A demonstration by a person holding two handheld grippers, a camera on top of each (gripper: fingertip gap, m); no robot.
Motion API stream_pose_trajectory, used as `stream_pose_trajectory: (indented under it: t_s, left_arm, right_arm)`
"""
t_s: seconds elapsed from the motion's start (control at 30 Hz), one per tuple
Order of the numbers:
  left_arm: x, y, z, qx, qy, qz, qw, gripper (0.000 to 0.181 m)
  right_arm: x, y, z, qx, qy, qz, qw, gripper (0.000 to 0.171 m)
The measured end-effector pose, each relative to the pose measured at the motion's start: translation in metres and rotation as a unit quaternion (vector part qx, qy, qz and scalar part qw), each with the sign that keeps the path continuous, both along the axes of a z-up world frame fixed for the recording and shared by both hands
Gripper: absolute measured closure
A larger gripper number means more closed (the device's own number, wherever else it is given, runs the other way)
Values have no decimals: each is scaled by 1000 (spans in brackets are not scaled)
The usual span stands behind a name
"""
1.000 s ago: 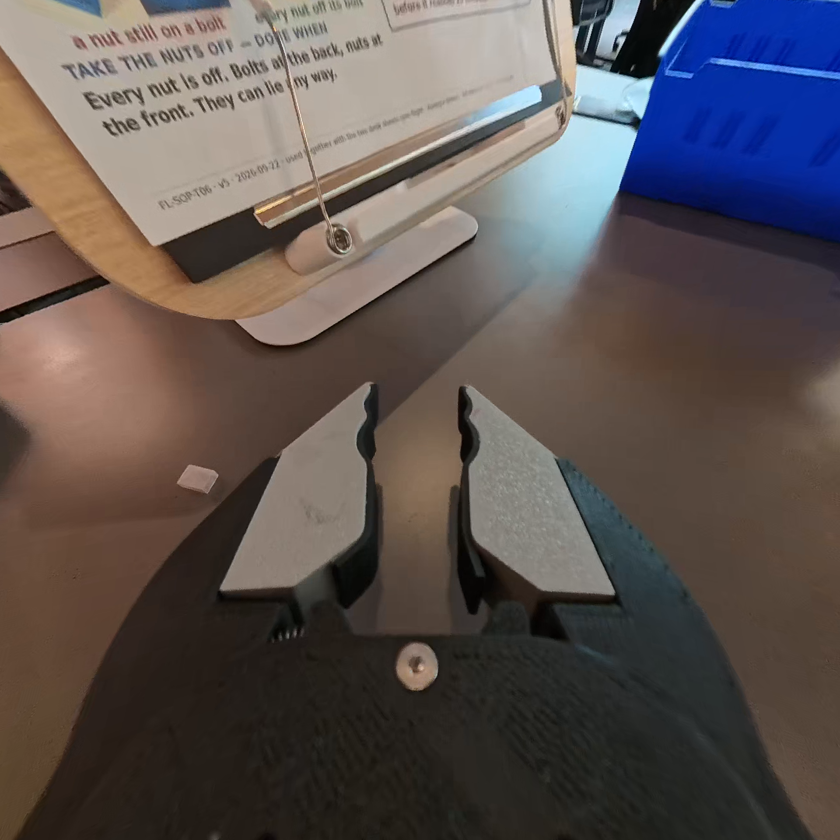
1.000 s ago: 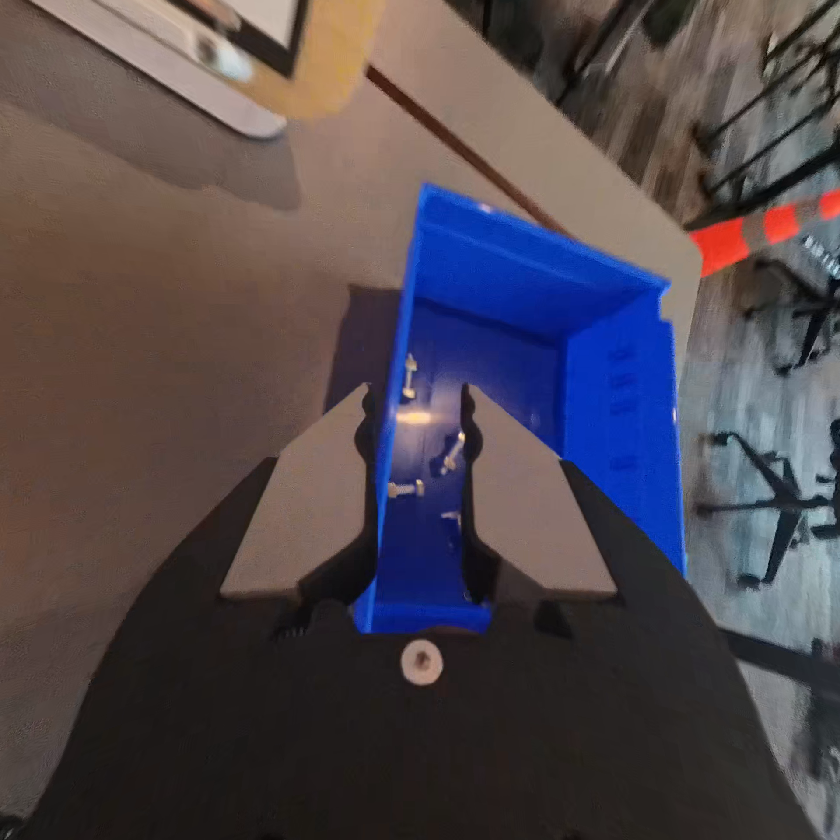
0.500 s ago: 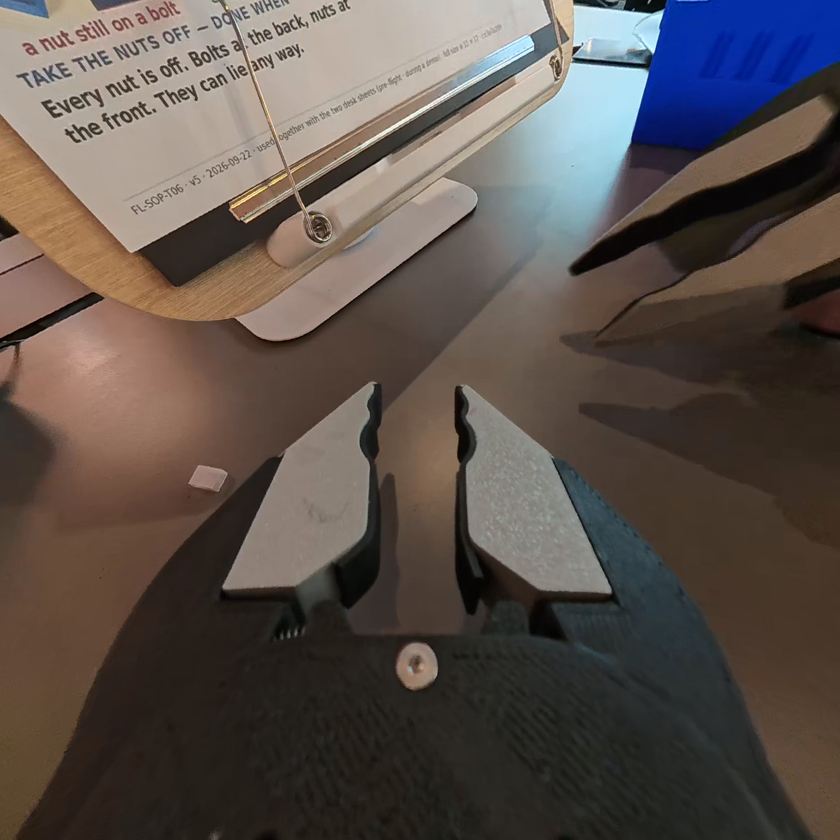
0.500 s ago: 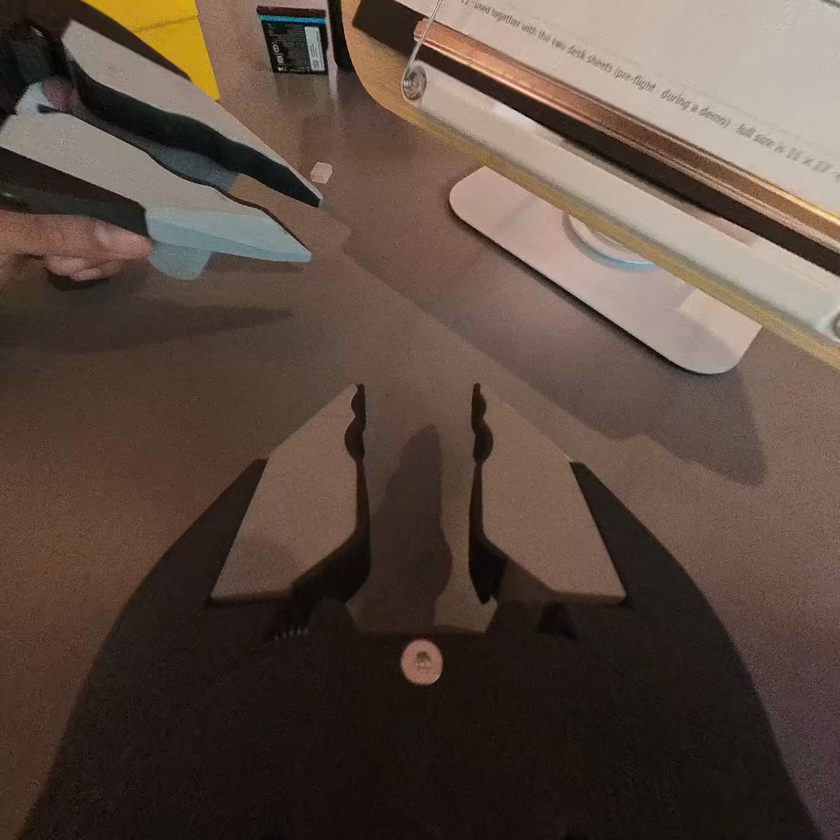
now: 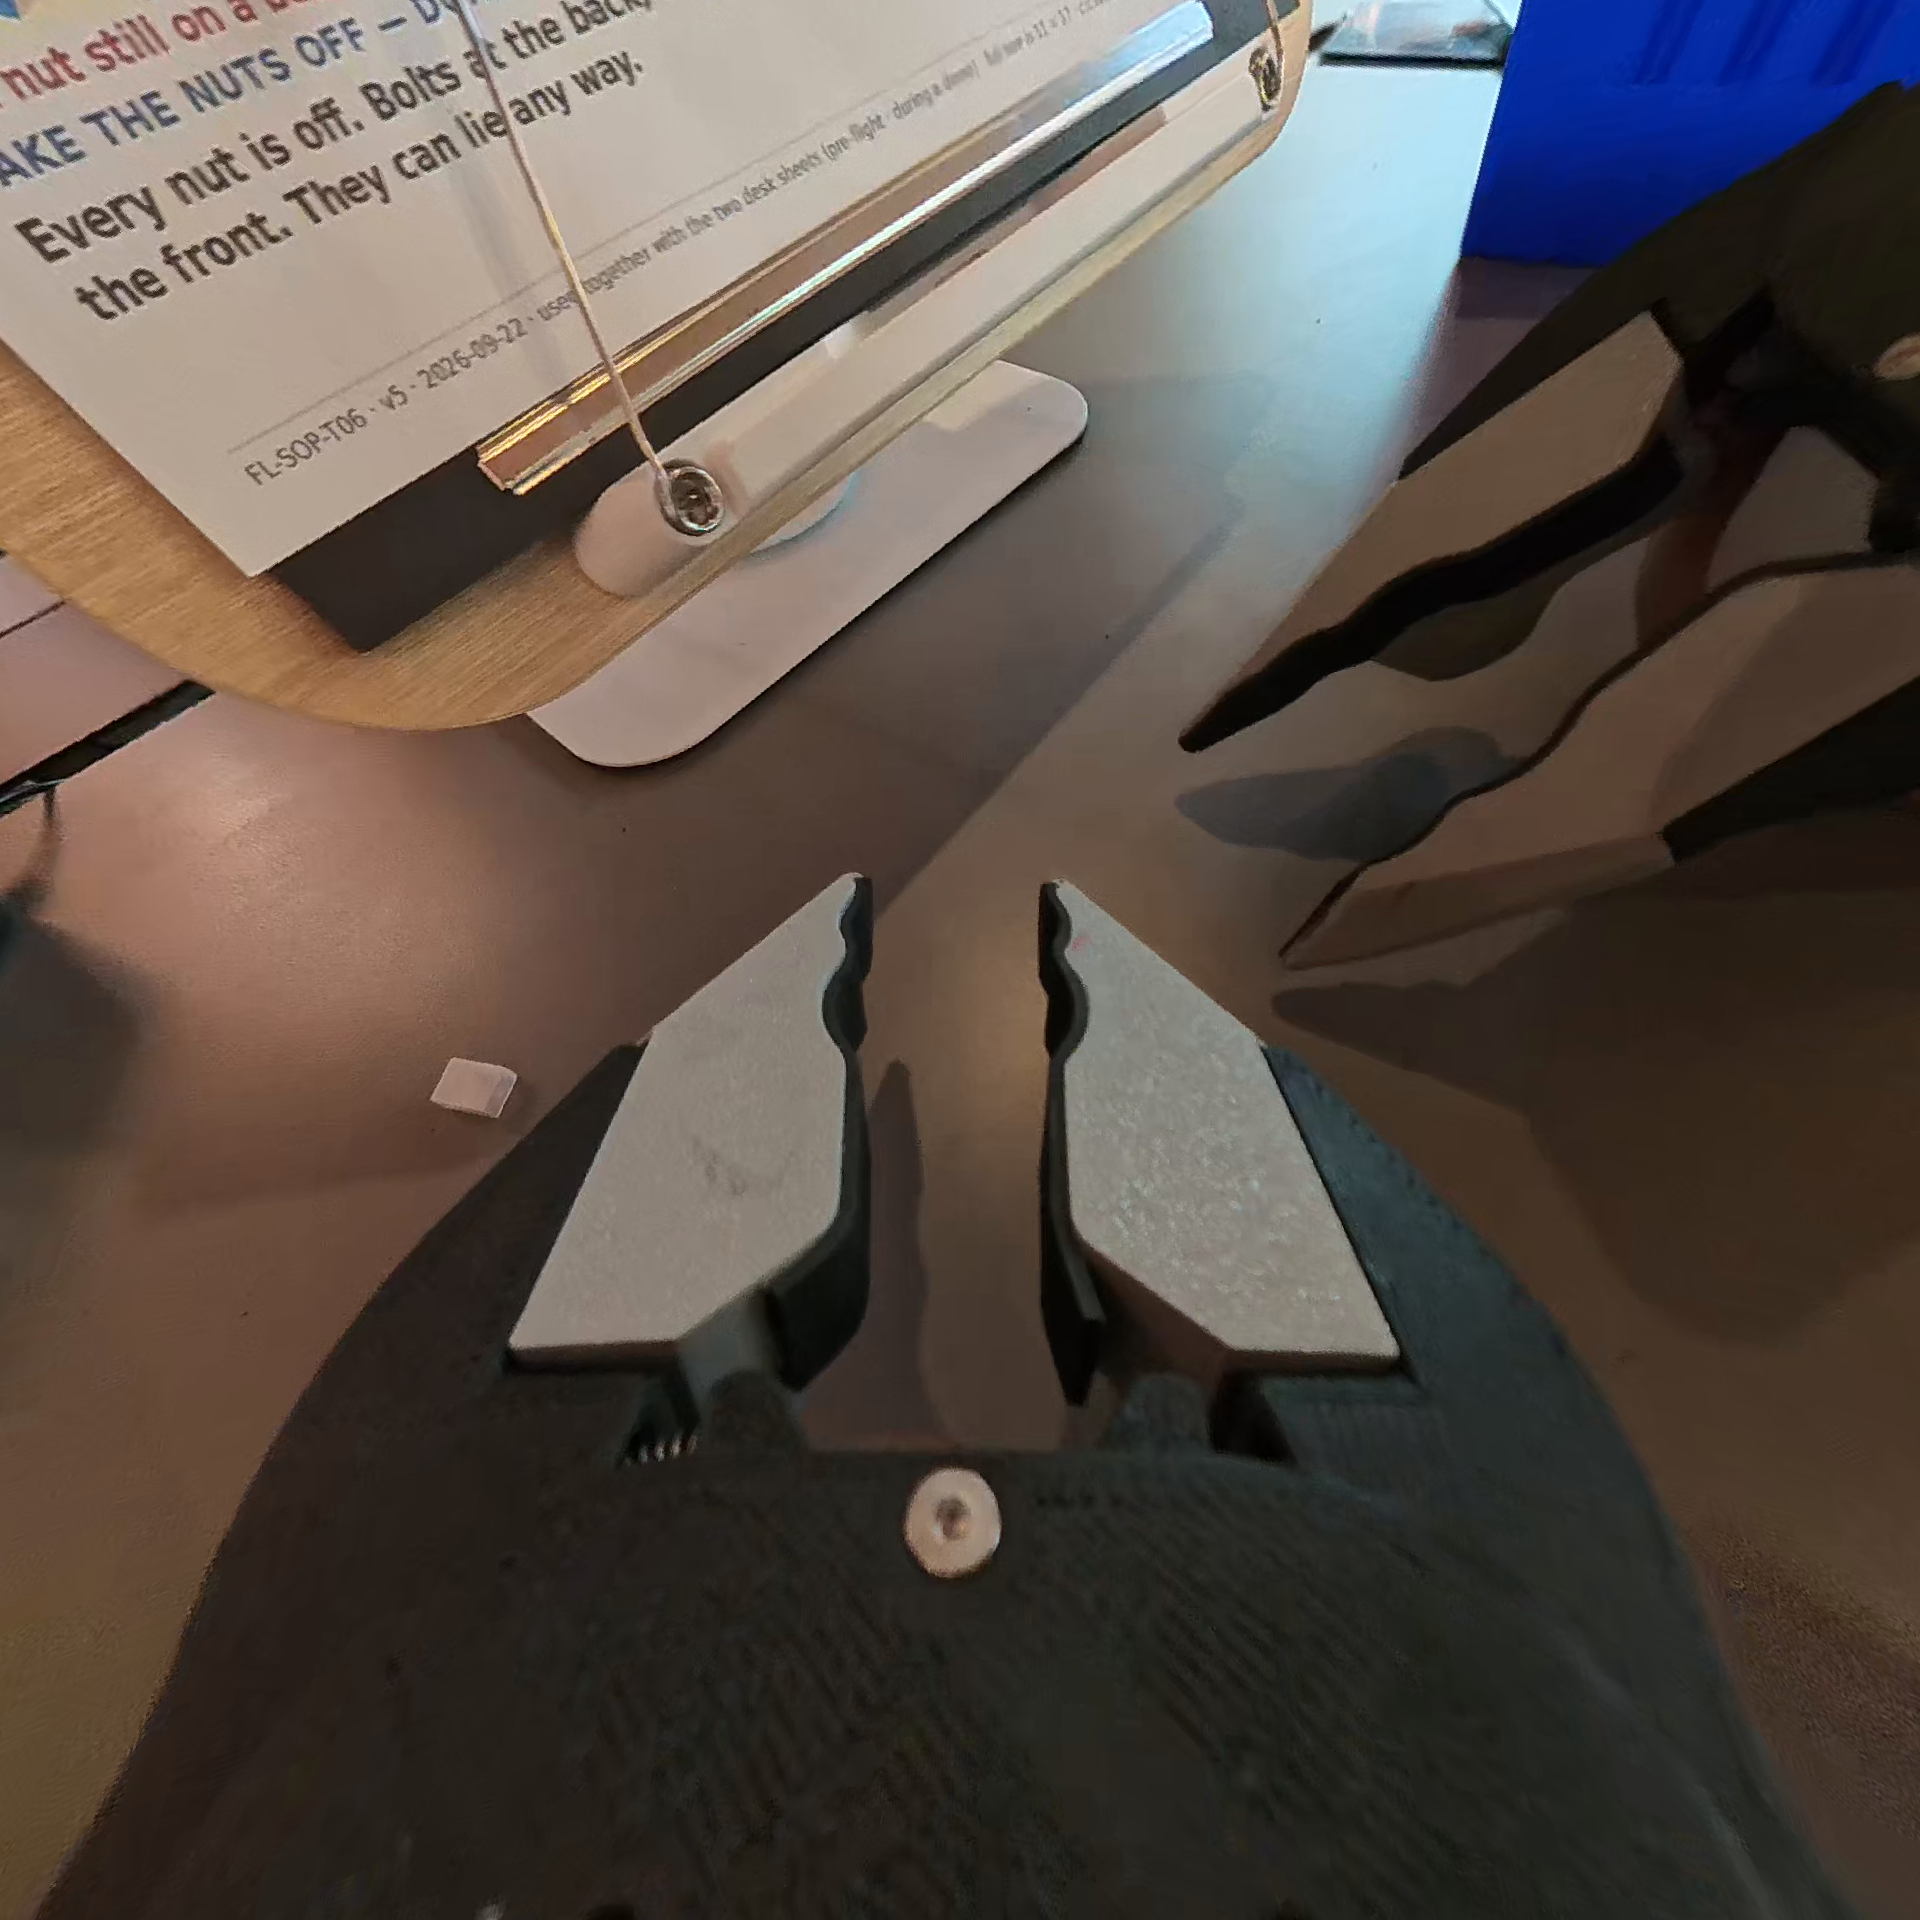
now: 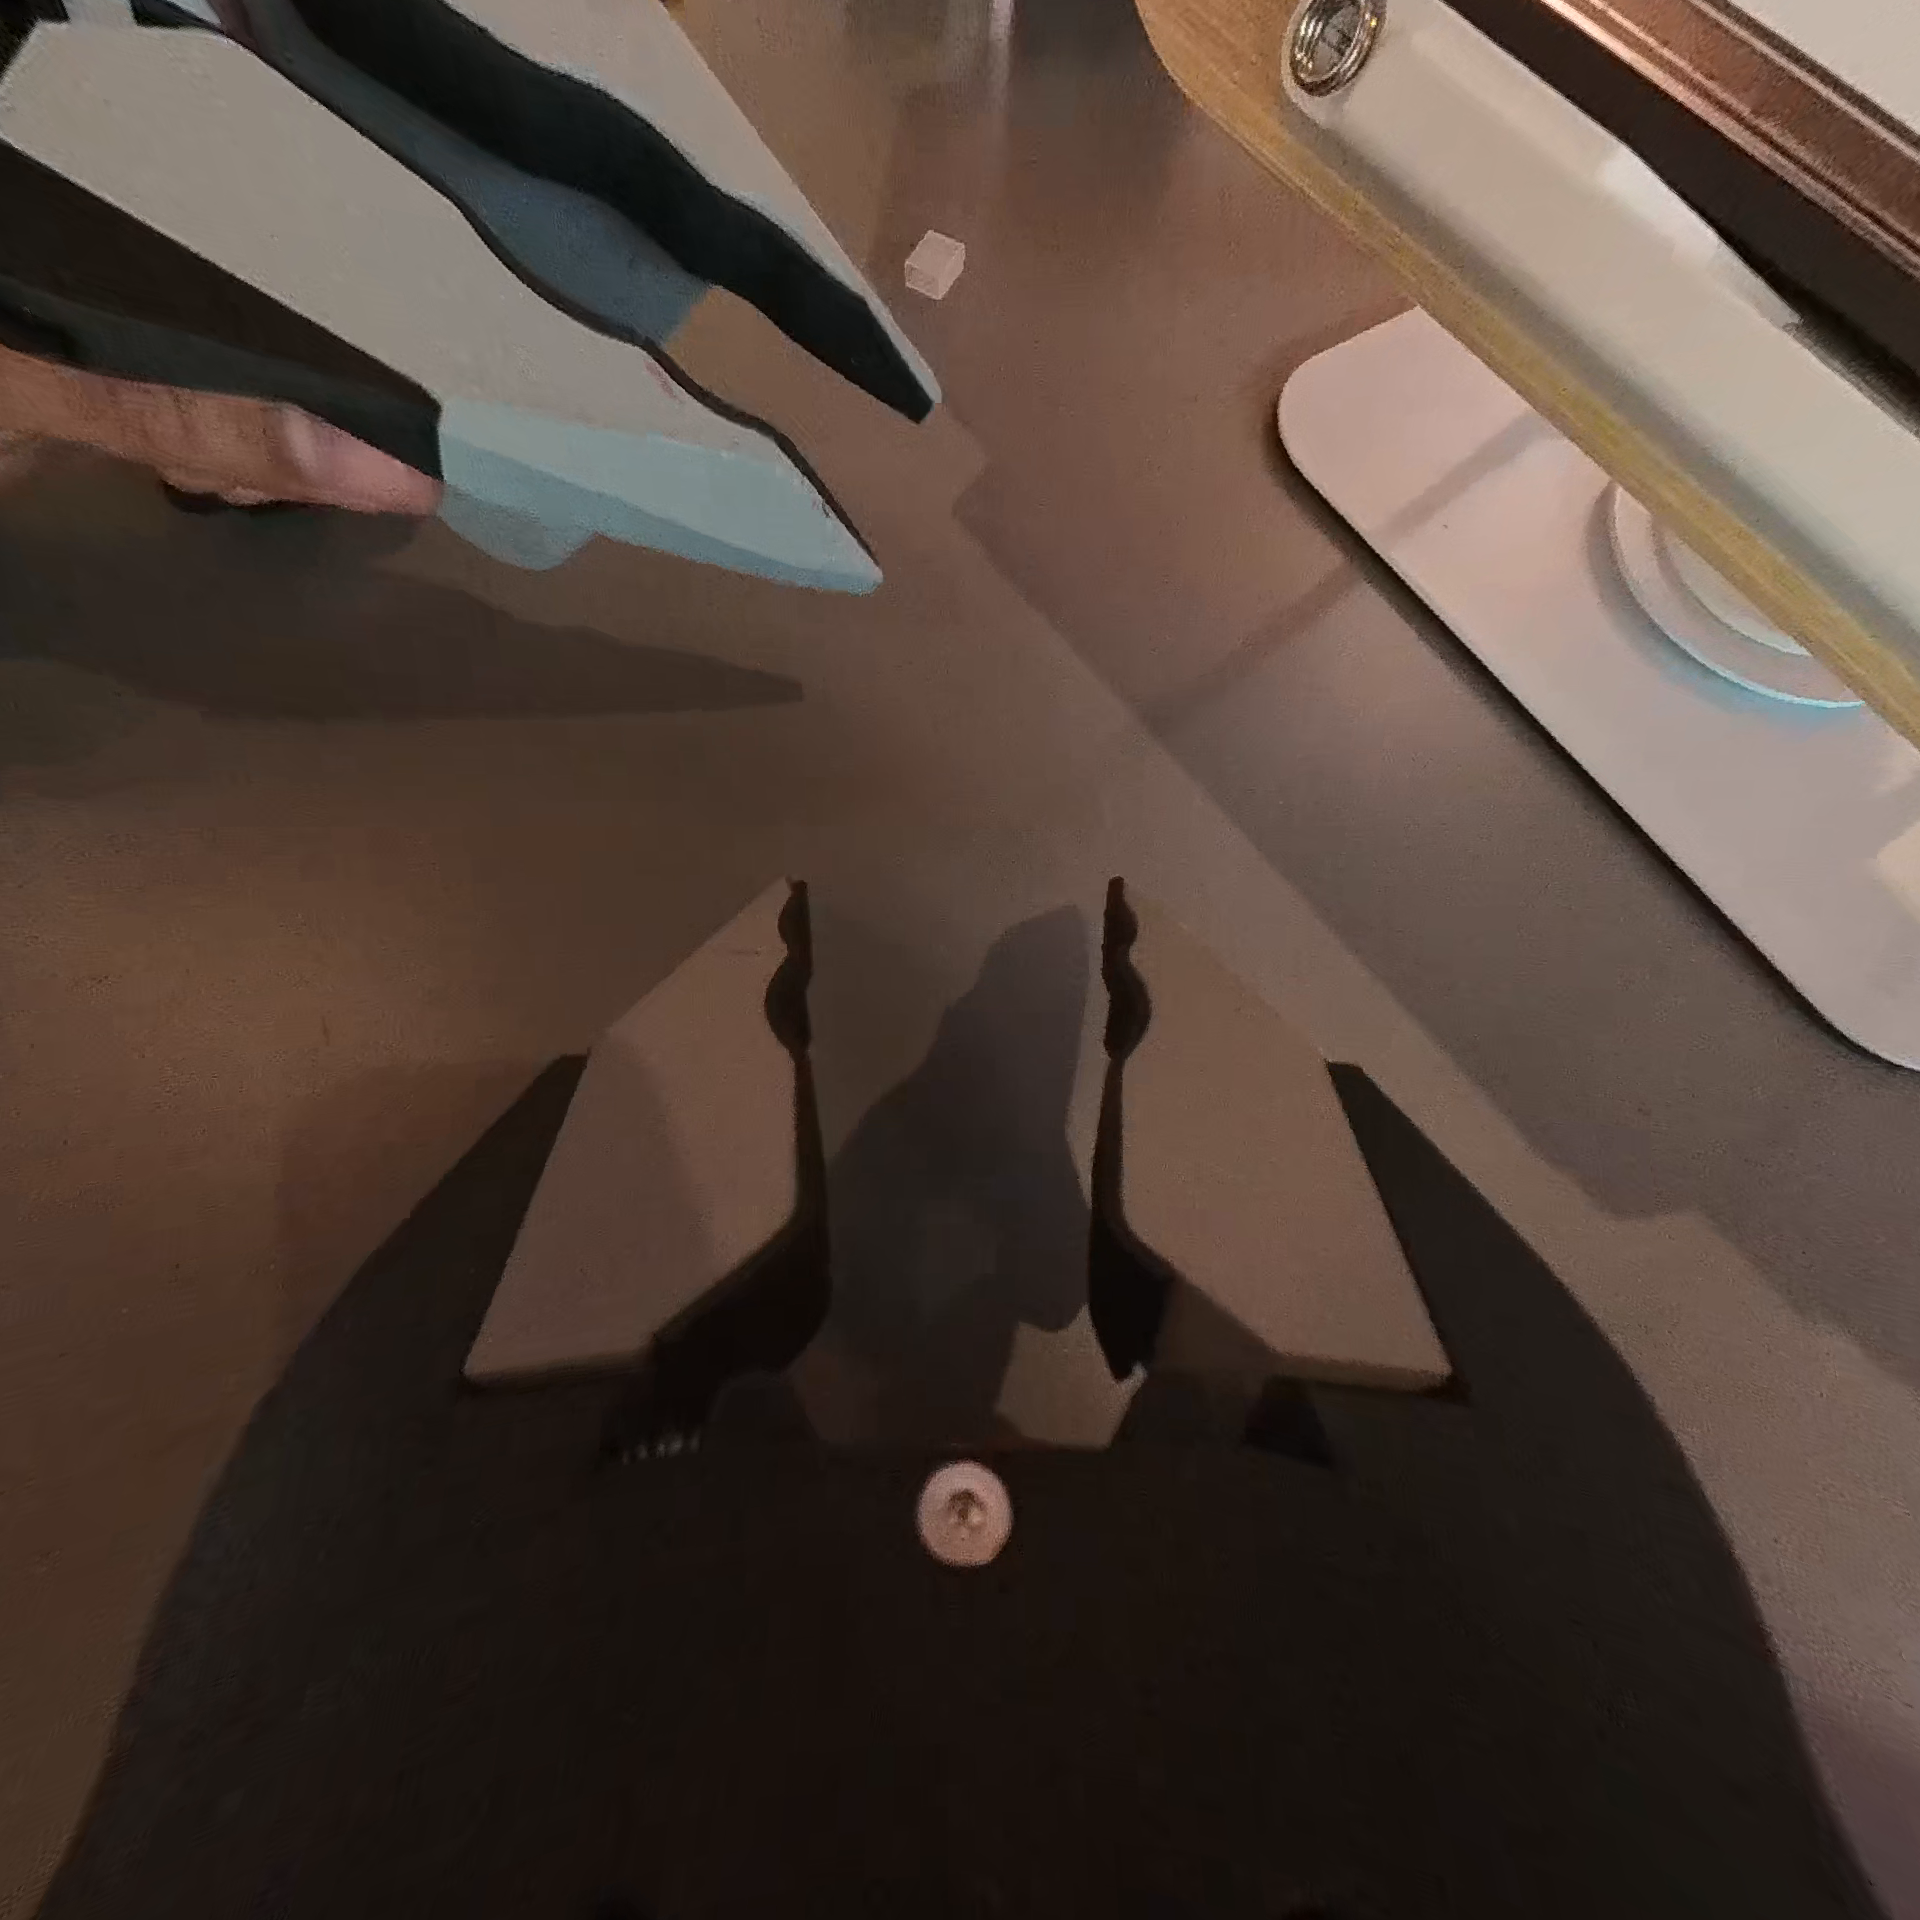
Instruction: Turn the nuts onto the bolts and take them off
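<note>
No nuts or bolts show in either view. My left gripper (image 5: pixel 953 894) is open and empty, low over the dark brown table (image 5: pixel 1039 675). My right gripper (image 6: pixel 956 888) is also open and empty, low over the same table. The two grippers point toward each other at an angle, tips a short way apart. The right gripper shows at the right of the left wrist view (image 5: pixel 1236 847). The left gripper shows at the top left of the right wrist view (image 6: pixel 899 494), with a person's finger (image 6: pixel 312 468) under it.
A wooden document stand (image 5: pixel 312 644) with a printed sheet stands on a white base (image 5: pixel 831 582) just behind the grippers; the base also shows in the right wrist view (image 6: pixel 1558 707). A blue bin (image 5: pixel 1662 114) is at the back right. A small white chip (image 5: pixel 473 1088) lies on the table. The gap from one gripper's tips to the other's is roughly 7 cm.
My right gripper has swung away from the blue bin and come in beside the left gripper, and its jaws stand a little wider. The left gripper has edged nearer the stand.
</note>
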State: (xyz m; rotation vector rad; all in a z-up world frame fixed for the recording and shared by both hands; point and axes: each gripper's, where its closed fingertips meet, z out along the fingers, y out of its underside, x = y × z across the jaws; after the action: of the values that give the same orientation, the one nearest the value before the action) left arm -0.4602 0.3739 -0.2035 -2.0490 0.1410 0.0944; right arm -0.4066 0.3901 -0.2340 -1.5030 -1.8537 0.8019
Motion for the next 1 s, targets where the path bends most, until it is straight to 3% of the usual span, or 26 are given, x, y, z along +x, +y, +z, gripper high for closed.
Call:
stream_pose_trajectory:
  t_s: [0.27, 0.43, 0.67, 1.0]
  left_arm:
    - [19, 0, -6, -19, 34, -12, 999, 152]
    - [31, 0, 14, 43, 0, -25, 999, 158]
    - [34, 1, 14, 41, -54, -39, 997, 156]
    - [39, 3, 10, 30, -33, -48, 998, 156]
  right_arm:
    - [12, -16, 14, -19, 41, 28, 999, 115]
    - [24, -29, 27, -81, 76, 43, 993, 115]
    - [26, -38, 25, -66, 71, 64, 993, 116]
    - [21, -45, 30, -59, 89, 84, 991, 119]
